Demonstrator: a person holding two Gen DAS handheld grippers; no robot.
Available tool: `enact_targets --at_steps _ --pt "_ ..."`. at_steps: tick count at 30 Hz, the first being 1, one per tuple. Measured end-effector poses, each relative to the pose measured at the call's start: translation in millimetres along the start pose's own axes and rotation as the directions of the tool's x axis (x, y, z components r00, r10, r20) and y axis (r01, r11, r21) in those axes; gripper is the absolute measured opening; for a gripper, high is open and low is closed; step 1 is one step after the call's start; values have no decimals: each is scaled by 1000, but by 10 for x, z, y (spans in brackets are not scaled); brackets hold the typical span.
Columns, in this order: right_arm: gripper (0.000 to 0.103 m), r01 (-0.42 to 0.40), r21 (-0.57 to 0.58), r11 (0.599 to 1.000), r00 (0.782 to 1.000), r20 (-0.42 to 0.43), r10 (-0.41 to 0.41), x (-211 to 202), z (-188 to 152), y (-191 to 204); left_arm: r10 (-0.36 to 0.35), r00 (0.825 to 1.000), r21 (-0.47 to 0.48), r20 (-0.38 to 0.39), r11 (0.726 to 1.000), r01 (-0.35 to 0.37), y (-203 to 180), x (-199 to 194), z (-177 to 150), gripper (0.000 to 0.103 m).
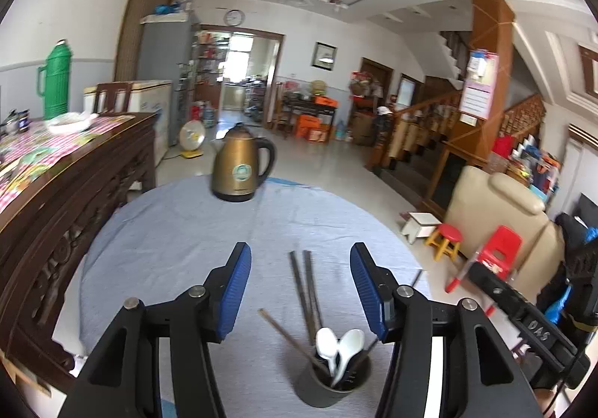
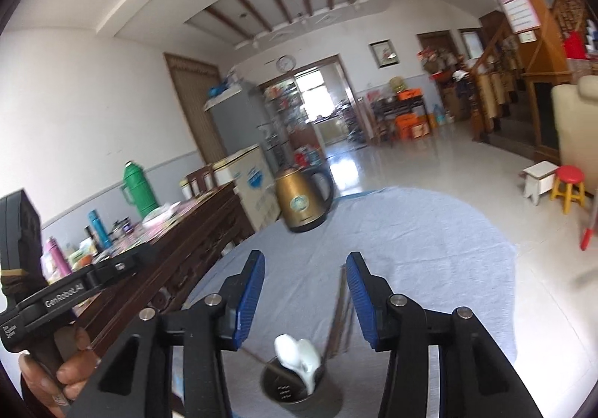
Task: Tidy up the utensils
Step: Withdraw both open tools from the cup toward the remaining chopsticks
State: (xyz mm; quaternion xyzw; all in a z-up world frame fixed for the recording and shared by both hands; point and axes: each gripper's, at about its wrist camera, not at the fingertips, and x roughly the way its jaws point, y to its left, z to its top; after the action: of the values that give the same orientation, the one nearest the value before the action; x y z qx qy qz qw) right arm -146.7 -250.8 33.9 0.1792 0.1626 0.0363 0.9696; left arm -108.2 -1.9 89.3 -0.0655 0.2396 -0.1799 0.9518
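A dark metal utensil cup [image 1: 330, 386] stands on the round table's blue-grey cloth [image 1: 168, 250], holding two white spoons [image 1: 338, 343] and several dark chopsticks [image 1: 306, 291]. My left gripper [image 1: 301, 291] is open and empty, raised above and just behind the cup. In the right wrist view the same cup [image 2: 295, 390] with the white spoons [image 2: 299, 356] sits low between the fingers, and chopsticks [image 2: 342, 309] lean out of it. My right gripper [image 2: 304, 294] is open and empty above the cup.
A bronze electric kettle [image 1: 241, 167] stands at the table's far edge. A dark carved sideboard [image 1: 56, 194] with a green thermos [image 1: 56, 80] runs along the left. A red stool [image 1: 446, 240], red child chair [image 1: 499, 250] and beige sofa [image 1: 497, 209] stand right.
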Motion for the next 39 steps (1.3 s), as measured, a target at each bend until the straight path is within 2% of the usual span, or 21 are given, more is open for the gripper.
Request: enact_targets --at_steps 5,13,17,23,29,39 --pt "49 45 62 997 999 -10 -44 -3 -38 -232 76 997 -41 -8 996 -76 246 43 -70 61" --pt "49 105 136 985 994 -42 -100 2 -80 -588 213 977 -86 -17 973 -213 670 85 -187 62" --pt "49 121 160 980 991 -68 -112 26 -123 -711 302 953 -77 -12 950 -302 821 84 -227 63" --pt "49 129 192 973 988 -114 -109 109 -171 -812 432 902 -44 -7 901 -432 947 141 -249 66" --pt "52 129 180 975 986 -132 -106 163 -236 -750 482 876 -23 -5 876 -482 990 154 -283 67" --pt "53 138 173 975 980 -163 -110 220 -311 -721 515 857 -20 -33 857 -516 1061 204 -362 68"
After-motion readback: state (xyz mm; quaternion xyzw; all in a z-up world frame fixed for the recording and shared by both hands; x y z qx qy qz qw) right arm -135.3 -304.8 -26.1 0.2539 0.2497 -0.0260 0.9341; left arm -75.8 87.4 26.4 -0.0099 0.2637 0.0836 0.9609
